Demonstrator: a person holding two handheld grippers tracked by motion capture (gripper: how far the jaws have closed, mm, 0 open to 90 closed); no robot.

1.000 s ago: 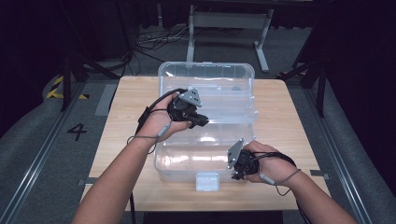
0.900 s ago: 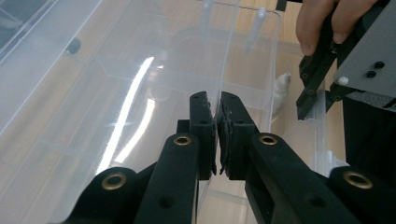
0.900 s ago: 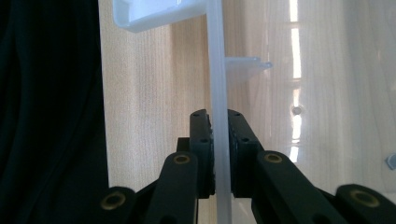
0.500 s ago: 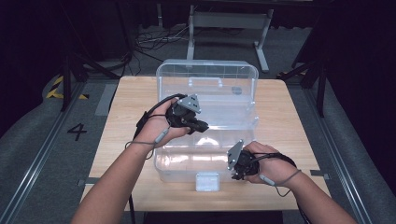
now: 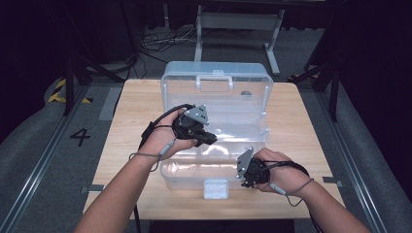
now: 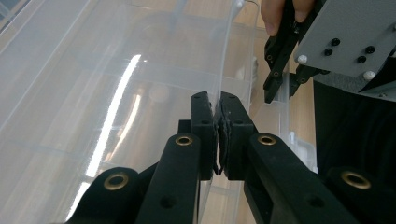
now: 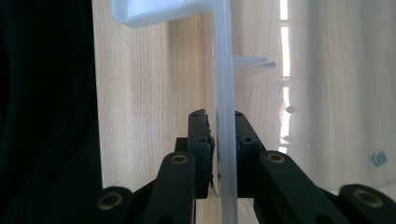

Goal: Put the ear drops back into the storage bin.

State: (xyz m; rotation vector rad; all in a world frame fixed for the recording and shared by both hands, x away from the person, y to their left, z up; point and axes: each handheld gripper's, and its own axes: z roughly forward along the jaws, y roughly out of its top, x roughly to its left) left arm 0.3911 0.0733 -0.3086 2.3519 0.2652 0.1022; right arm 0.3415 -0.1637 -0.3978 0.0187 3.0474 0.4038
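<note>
Clear plastic hinged storage box (image 5: 216, 104) sat on wooden bench (image 5: 136, 116). Left claw (image 6: 218, 122) pinched its lid edge; right claw (image 7: 219, 140) clamped its front wall, probably the rim.

Glossy clear plastic box (image 5: 216, 104) on matt pale wood-grain table (image 5: 131, 121); matt black grippers.

Box (image 5: 216, 145) sits mid-desk (image 5: 301, 121), its lid (image 5: 216, 92) raised at 12 o'clock with the handle (image 5: 214, 79) along the far edge. Your left tool (image 5: 210, 139) is over the box at 10 o'clock. Your right tool (image 5: 243, 182) is on the near wall at 4 o'clock. A latch (image 5: 215, 189) lies at 6 o'clock.
</note>
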